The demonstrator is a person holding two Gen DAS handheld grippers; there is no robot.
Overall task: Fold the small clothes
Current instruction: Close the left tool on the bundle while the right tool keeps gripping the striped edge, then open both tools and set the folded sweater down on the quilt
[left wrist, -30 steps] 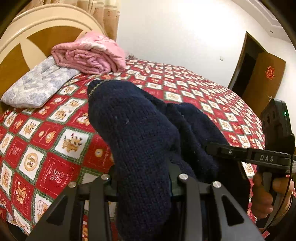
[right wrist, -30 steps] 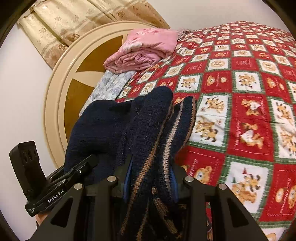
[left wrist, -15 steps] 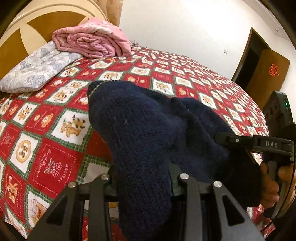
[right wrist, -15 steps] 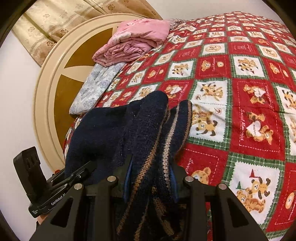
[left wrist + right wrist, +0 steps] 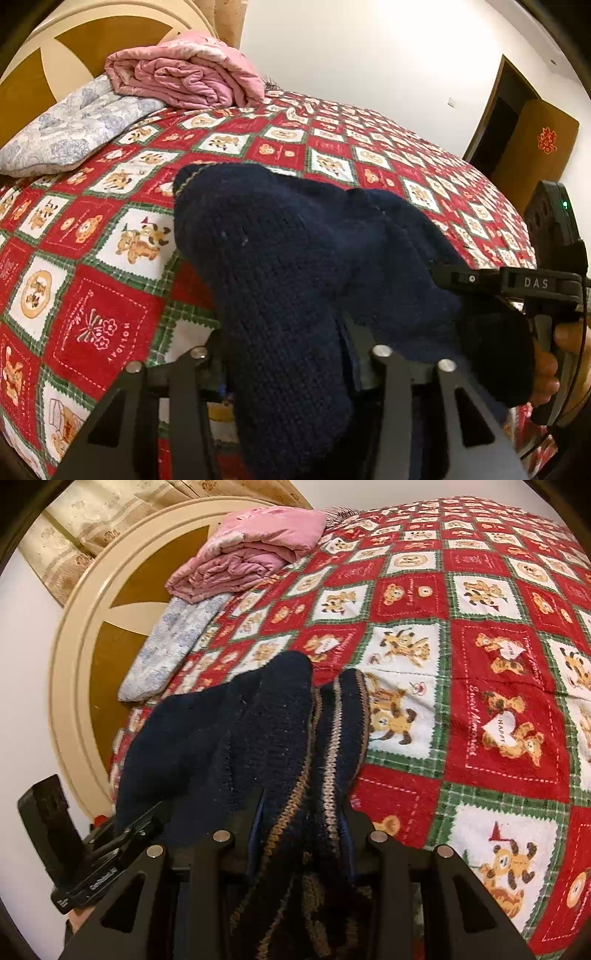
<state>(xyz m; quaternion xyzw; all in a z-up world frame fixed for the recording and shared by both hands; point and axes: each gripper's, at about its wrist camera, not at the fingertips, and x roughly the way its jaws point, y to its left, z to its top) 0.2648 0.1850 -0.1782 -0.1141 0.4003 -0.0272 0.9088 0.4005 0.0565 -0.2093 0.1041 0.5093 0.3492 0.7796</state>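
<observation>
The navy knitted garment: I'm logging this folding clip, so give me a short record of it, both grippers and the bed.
garment: navy knitted garment, tan-striped edge seen in the right wrist view, bunched between both grippers
left gripper: jaws opening, knit between them
right gripper: shut on the striped part
surface: red, white and green bear-print bedspread
by headboard: folded pink quilt on a pale blue floral pillow
fold: not yet laid flat

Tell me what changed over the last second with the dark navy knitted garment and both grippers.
Both grippers carried the dark navy knitted garment lower toward the red patchwork bedspread. The left gripper is opening, the knit between its jaws; the right gripper stays clamped. The folded pink blanket stayed put.
</observation>
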